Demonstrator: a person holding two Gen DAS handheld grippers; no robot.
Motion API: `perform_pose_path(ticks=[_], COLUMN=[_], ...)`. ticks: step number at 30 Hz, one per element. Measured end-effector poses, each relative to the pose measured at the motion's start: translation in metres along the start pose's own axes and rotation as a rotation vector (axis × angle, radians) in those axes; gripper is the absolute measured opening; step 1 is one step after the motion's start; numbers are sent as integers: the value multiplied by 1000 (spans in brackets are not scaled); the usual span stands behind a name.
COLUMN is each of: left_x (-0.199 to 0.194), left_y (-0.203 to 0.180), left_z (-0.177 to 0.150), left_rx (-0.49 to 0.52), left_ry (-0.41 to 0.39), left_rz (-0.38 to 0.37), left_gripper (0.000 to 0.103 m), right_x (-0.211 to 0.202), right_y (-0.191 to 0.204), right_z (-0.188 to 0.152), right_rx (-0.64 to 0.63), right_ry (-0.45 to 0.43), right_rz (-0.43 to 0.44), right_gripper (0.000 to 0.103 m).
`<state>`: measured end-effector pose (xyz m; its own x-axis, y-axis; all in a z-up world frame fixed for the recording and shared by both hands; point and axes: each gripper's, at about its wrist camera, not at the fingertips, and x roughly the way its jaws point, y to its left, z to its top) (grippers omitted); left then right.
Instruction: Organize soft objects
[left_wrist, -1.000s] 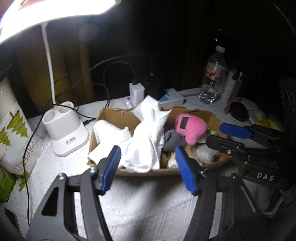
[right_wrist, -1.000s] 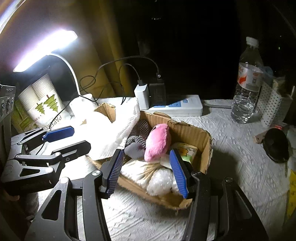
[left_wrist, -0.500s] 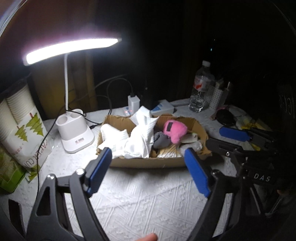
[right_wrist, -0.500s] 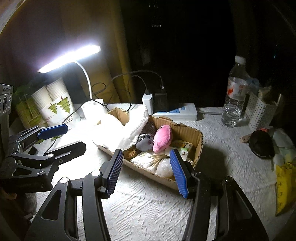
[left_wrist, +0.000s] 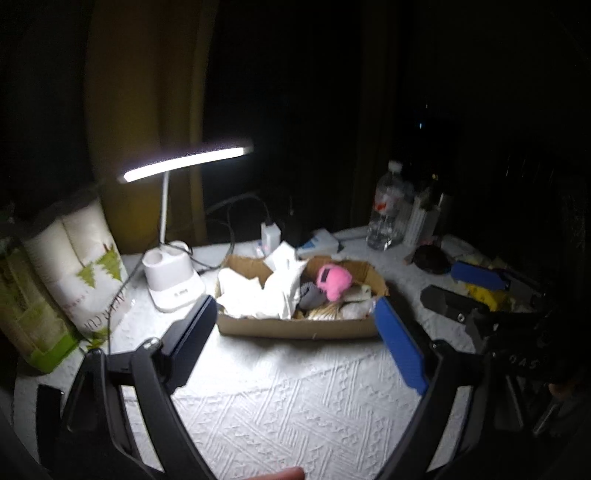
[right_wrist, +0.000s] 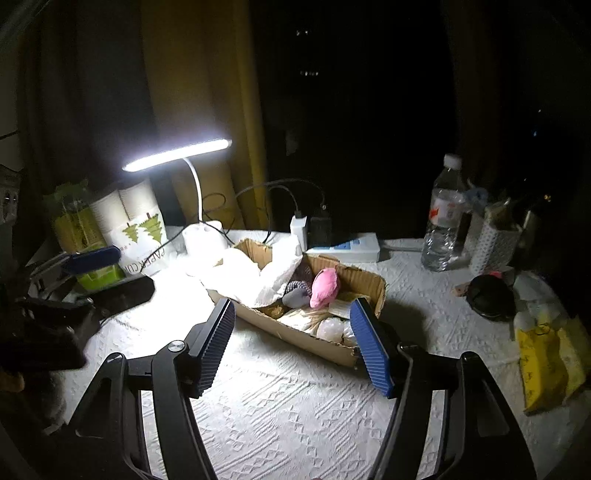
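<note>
A shallow cardboard box (left_wrist: 295, 326) (right_wrist: 295, 328) sits on the white patterned tablecloth. It holds a white cloth (left_wrist: 273, 291) (right_wrist: 273, 273), a pink plush toy (left_wrist: 334, 280) (right_wrist: 324, 287), a grey soft piece (left_wrist: 310, 295) and pale soft packets (right_wrist: 330, 328). My left gripper (left_wrist: 295, 325) is open and empty, held back from the box's near side. My right gripper (right_wrist: 291, 325) is open and empty, held back from the box too. The right gripper's fingers (left_wrist: 476, 275) show at right in the left wrist view.
A lit desk lamp (left_wrist: 177, 280) (right_wrist: 203, 236) stands left of the box. A paper cup pack (left_wrist: 81, 266) (right_wrist: 142, 236) stands far left. A power strip (right_wrist: 347, 247), a water bottle (left_wrist: 388, 210) (right_wrist: 445, 221), a dark round object (right_wrist: 487, 299) and a yellow bag (right_wrist: 546, 369) lie behind and to the right.
Both grippers have pulled back and up from the box, which now looks smaller. The left gripper's jaws have spread wider. The box contents have not moved.
</note>
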<state>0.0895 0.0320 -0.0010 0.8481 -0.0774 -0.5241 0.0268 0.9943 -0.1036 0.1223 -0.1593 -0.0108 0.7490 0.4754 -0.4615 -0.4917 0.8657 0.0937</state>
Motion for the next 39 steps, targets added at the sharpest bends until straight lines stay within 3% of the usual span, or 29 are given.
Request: perform_pose_path(ticks=[5,15,39], left_x=[-32,-74,-66], left_y=[-3,-16,-18], left_z=[10,30,38], left_rx=[-4,37,54], left_ry=[-55,-153,-154], left_rz=[7,27,24], left_gripper=[88,88,89], right_x=[-28,-79,-79], right_y=[3,7,-3], right_z=[9,29,38], right_rx=[-12,-26,-20], right_ry=[-39,-147,-159], right_rz=[-22,-58,-69], right_gripper=[80,81,81])
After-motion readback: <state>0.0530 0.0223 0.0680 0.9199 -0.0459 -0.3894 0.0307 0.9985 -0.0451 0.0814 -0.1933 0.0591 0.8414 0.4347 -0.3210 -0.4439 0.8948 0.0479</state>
